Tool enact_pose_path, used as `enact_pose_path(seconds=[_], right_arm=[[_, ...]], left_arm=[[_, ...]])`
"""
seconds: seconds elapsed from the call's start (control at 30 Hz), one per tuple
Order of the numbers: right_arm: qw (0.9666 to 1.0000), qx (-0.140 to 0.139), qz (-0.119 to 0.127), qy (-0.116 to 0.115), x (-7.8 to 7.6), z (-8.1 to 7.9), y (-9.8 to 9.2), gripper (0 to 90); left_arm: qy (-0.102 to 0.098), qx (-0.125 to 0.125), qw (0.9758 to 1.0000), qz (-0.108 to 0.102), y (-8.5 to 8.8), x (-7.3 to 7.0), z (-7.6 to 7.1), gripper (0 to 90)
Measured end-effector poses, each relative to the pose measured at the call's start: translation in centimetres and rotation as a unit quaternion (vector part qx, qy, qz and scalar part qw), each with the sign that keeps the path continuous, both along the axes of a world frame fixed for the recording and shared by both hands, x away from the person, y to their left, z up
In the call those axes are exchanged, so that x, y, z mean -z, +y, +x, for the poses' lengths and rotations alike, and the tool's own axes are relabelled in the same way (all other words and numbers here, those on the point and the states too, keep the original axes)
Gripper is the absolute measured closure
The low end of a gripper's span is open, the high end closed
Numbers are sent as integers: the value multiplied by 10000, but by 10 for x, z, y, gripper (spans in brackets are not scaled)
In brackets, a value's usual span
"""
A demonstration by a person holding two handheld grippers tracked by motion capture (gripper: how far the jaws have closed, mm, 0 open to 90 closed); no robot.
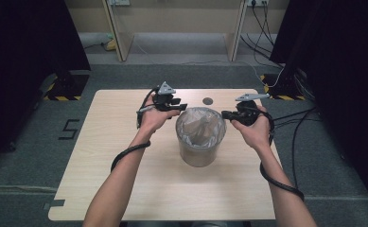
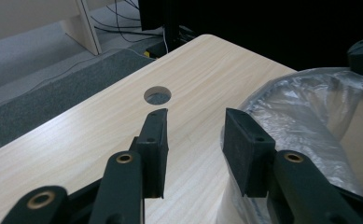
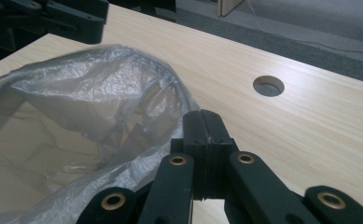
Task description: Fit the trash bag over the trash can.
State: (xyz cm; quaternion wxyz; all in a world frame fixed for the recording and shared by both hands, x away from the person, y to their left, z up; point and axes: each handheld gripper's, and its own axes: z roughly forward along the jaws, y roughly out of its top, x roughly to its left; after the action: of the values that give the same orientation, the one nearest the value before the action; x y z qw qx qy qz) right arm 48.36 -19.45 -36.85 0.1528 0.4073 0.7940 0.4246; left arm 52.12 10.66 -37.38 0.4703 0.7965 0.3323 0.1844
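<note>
mid-tabletop (image 1: 125, 189) sits the bin (image 1: 200, 150), clear bag (image 1: 201, 124) lining it. left claw (image 1: 181, 108) at the bin's far-left rim, jaws apart, holding nothing. right claw (image 1: 225, 114) at the right rim, jaws pressed together beside the plastic.

table (image 1: 125, 156): pale matt wood grain | bin liner (image 3: 100, 88): thin crinkled translucent plastic, faintly glossy

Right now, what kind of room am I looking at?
Probably a lab or recording setup, not a home: a bare table on grey carpet, black curtains on both sides, loose cables and hazard-striped stand bases.
</note>
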Motion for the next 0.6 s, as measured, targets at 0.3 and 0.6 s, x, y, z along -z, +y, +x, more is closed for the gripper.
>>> enact_pose_path(seconds=[0.3, 0.6], right_arm=[[9999, 63, -148, 30, 8, -2, -2, 900], [9998, 88, -197, 15, 15, -3, -2, 857]], left_arm=[[-167, 150, 9997, 19, -4, -7, -11, 598], [-198, 178, 9996, -26, -3, -9, -15, 605]])
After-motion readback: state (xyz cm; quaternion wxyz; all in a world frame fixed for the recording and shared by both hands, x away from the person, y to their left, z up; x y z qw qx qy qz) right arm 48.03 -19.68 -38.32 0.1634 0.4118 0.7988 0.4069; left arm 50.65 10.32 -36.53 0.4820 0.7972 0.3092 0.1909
